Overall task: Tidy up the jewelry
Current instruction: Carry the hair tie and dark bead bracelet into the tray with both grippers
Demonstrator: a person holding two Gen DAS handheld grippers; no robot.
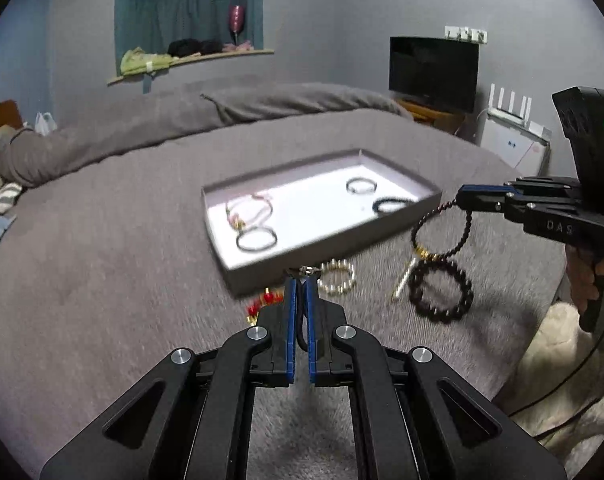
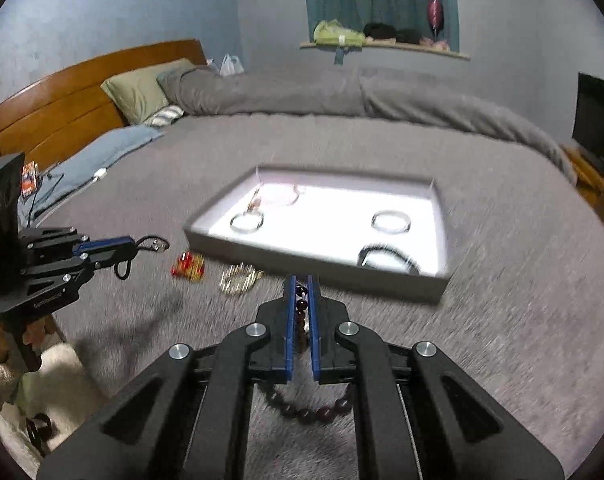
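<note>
Left wrist view: both grippers hold bracelets above the grey bed.
Dark beaded bracelet [image 1: 442, 232] hangs clamped in the right gripper [image 1: 462, 196], right of the tray [image 1: 322, 248]; left gripper [image 1: 301, 284] is clamped on a black cord bracelet [image 2: 142, 252].

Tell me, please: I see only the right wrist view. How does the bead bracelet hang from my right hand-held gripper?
Observer: In the left wrist view, the bead bracelet hangs as an open loop from the tip of the right hand-held gripper, in front of the tray's near corner.
Operator: Does something lie under it?
Observer: Yes, a second dark bead bracelet lies on the grey bedcover right below the loop. I cannot tell whether they touch.
Operator: Is there anything else beside it?
Observer: A pale stick-like piece lies just left of that second bracelet.
</note>
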